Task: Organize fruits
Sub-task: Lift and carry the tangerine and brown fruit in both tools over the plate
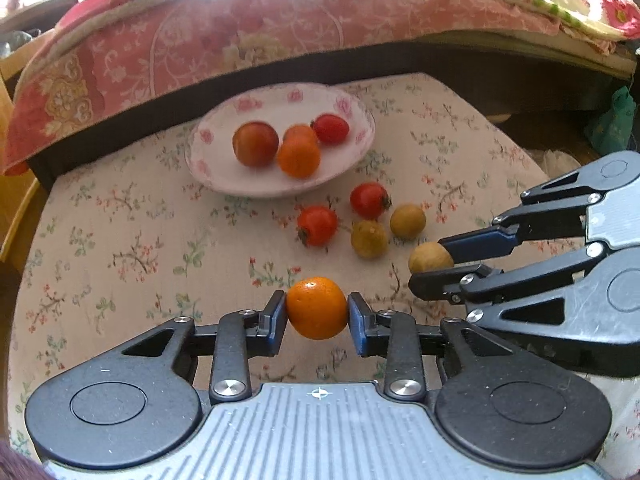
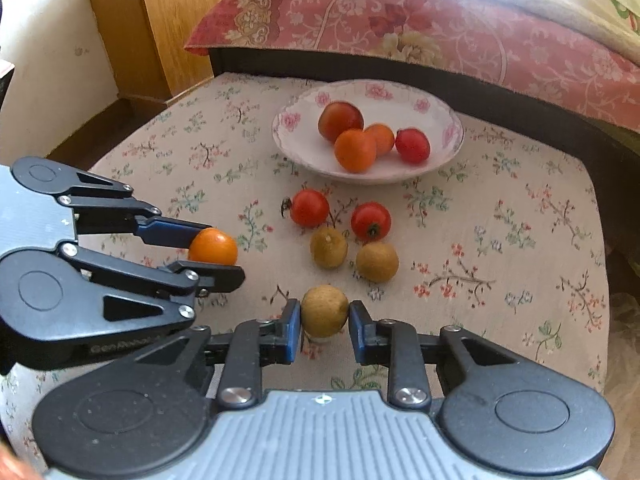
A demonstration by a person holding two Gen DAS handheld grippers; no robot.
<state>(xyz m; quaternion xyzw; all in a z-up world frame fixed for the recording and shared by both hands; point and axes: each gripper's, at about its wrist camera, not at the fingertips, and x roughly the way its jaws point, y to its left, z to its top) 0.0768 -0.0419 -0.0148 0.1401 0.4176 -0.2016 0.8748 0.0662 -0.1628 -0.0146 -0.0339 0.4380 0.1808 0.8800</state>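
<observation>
Left wrist view: left tongs (image 1: 317,309) clamped on an orange fruit (image 1: 317,307), both pads pressed to its sides, just over the floral-cloth worktop (image 1: 120,248), on the near side of the plate (image 1: 224,176). Plate is white with pink flowers and holds four fruits: a red-orange one (image 1: 255,143), two orange ones (image 1: 299,157), a red one (image 1: 330,129). Between plate and held orange: two red tomatoes (image 1: 317,225) (image 1: 369,200) and two yellow-brown fruits (image 1: 369,239) (image 1: 407,221), loose on the cloth. Right of the plate and nearer, right tongs (image 1: 434,259) come in from the right edge, closed on a third yellow-brown fruit (image 1: 429,257). Red floral bedding (image 1: 280,32) behind the plate. Right wrist view: right tongs (image 2: 325,312) gripping the yellow-brown fruit (image 2: 324,310), pads on both sides, near side of the plate (image 2: 400,176). Left tongs (image 2: 218,249) at left, holding the orange fruit (image 2: 213,246). Two tomatoes and two yellow-brown fruits lie between plate and right tongs. Wooden cabinet (image 2: 168,20) far left of the plate.
</observation>
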